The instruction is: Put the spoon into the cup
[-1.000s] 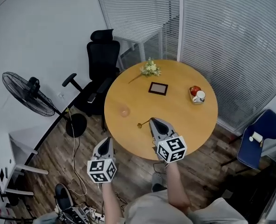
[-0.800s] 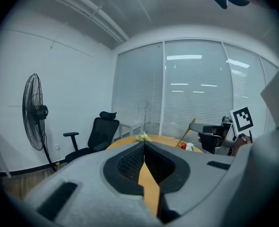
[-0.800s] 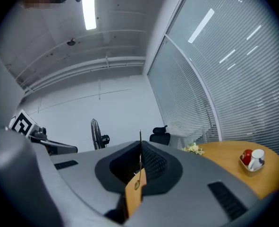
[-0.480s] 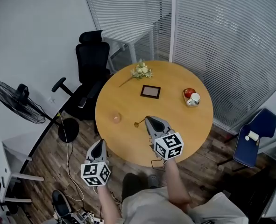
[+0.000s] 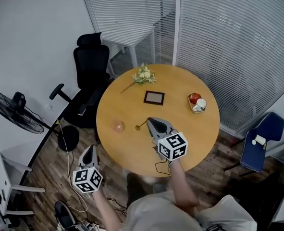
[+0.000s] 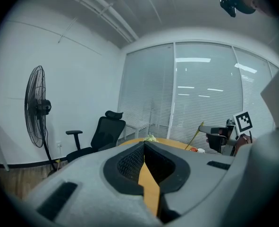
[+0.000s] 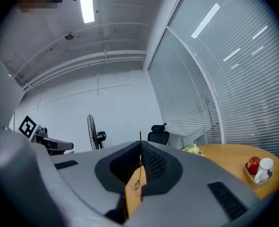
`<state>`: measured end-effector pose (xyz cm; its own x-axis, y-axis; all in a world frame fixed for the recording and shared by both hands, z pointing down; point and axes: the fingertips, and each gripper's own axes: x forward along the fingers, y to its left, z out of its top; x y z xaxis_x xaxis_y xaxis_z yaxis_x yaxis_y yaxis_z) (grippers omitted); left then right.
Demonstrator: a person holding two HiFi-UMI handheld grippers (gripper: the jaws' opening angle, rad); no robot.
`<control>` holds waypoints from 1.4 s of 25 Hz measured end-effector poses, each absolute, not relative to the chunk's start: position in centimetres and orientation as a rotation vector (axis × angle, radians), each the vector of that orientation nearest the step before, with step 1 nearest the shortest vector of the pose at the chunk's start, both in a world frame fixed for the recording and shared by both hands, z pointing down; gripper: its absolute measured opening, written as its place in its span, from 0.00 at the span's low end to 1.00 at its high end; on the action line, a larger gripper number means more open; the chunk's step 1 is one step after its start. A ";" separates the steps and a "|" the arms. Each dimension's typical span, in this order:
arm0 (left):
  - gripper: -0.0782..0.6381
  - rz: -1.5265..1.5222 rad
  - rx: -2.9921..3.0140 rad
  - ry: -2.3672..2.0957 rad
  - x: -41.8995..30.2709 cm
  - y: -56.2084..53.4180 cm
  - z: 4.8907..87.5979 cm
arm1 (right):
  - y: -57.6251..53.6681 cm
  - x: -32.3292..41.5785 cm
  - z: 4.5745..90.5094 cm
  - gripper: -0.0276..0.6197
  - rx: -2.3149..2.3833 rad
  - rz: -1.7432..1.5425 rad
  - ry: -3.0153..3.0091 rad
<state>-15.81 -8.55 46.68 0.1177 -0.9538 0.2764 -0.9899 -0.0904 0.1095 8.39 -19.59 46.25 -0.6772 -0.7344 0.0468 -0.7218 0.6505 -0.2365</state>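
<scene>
A small pink cup [image 5: 117,125] stands on the round wooden table [image 5: 180,143], near its left edge. My right gripper [image 5: 149,121] hovers over the table just right of the cup, shut on a thin gold spoon [image 5: 141,126] that sticks out toward it. In the right gripper view the spoon [image 7: 139,150] shows as a thin rod rising from the closed jaws. From the left gripper view the spoon [image 6: 194,138] juts out of the right gripper [image 6: 210,137]. My left gripper [image 5: 89,151] hangs off the table's lower left over the floor, shut and empty.
On the table lie a flower bunch [image 5: 143,74], a dark picture frame [image 5: 154,97] and a small tray [image 5: 195,101] with a red apple and a white mug. A black office chair [image 5: 86,76] and a fan [image 5: 14,112] stand left, a blue chair [image 5: 264,138] right.
My left gripper has dropped back and to the left, away from the table edge. The right gripper has kept the spoon close to the cup.
</scene>
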 end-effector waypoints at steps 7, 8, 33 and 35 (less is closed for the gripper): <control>0.12 0.193 2.183 -1.855 -17.5 -13.2 46.9 | -23.5 6.4 46.9 0.05 -1.261 -0.421 2.779; 0.12 0.181 2.192 -1.845 -17.8 -13.9 46.8 | -24.0 5.7 47.1 0.05 -1.259 -0.422 2.789; 0.12 0.249 2.334 -1.535 -21.6 -30.5 50.0 | -35.4 -1.3 48.4 0.05 -1.467 -0.467 2.739; 0.12 0.248 2.356 -1.507 -21.3 -31.5 49.9 | -35.9 -1.2 48.1 0.05 -1.492 -0.457 2.728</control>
